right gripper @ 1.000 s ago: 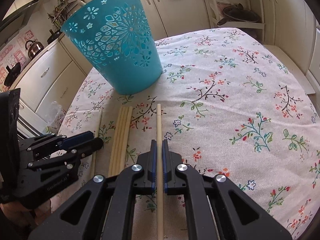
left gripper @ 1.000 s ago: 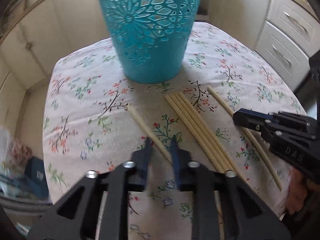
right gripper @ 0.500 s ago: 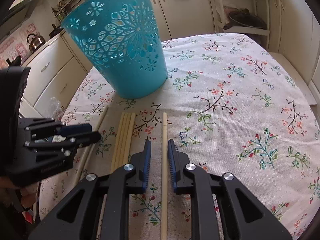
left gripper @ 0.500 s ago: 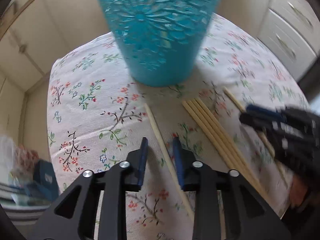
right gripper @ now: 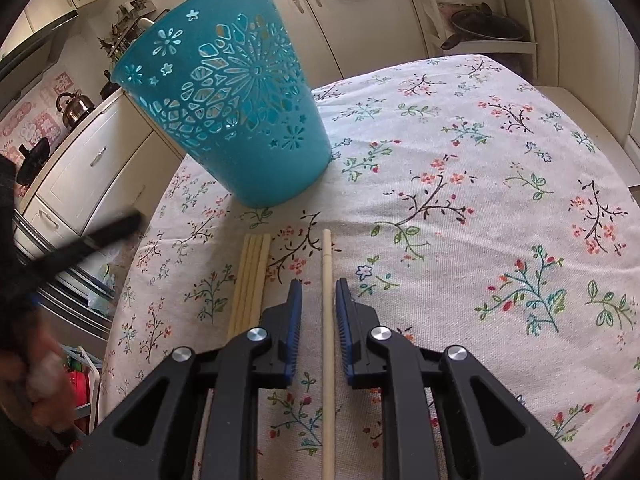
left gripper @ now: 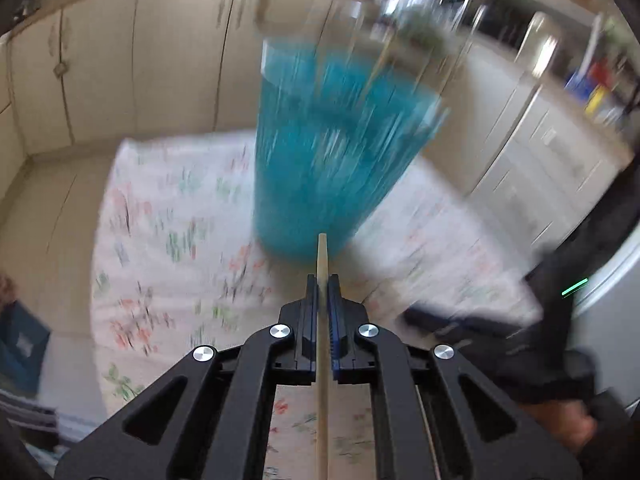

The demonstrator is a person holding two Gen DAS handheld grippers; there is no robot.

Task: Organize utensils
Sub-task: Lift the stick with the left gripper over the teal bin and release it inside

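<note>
We have a table (right gripper: 500,168) under a flowered cloth, and on it stands the teal basket (right gripper: 236,116) where we take the chopsticks to belong. Through its cut-out wall in the right wrist view we cannot tell whether anything is inside yet, and the left wrist view is too blurred to help. A bundle of four chopsticks (right gripper: 250,280) lies flat in front of the basket, untouched, so most of the sorting looks undone. Just beside the bundle lies a single chopstick (right gripper: 327,320); our right gripper (right gripper: 318,312) straddles it with its jaws narrowly apart and not touching it. Our left gripper (left gripper: 322,300) has its jaws closed on another chopstick (left gripper: 322,380), lifted off the cloth and pointing at the basket (left gripper: 332,152). We judge one stick is on its way and at least five remain.
</note>
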